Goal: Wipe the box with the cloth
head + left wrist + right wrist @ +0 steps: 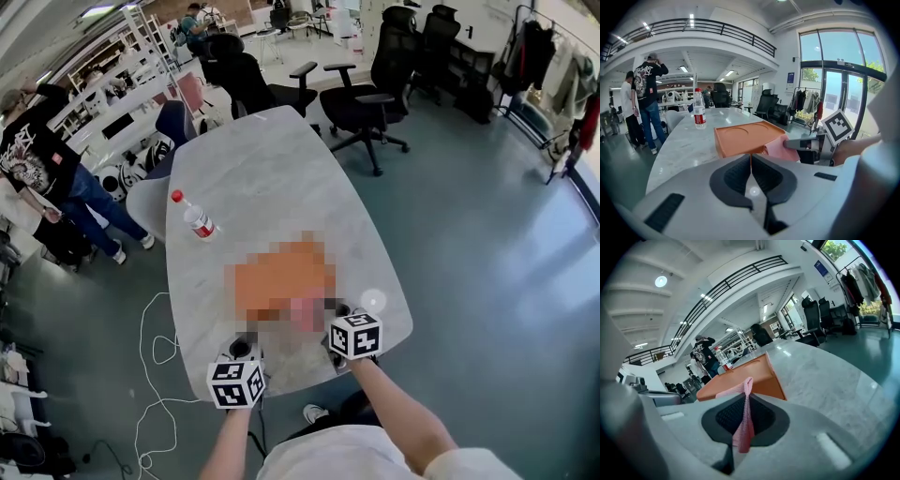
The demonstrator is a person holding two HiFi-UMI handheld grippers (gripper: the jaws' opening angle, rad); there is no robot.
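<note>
right tool (746, 395) pinches pink cloth (743, 434) beside flat orange box (764, 376).

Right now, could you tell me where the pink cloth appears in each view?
Head view: cloth low centre, at the orange box's near edge.
Left gripper view: cloth right of centre, on the box's corner.
Right gripper view: cloth bottom centre, between the jaws.
Shared landmark: the water bottle.

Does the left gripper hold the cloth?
No: the cloth is pinched between the jaws of the right gripper, while the left gripper is shut on the rim of the box.
</note>
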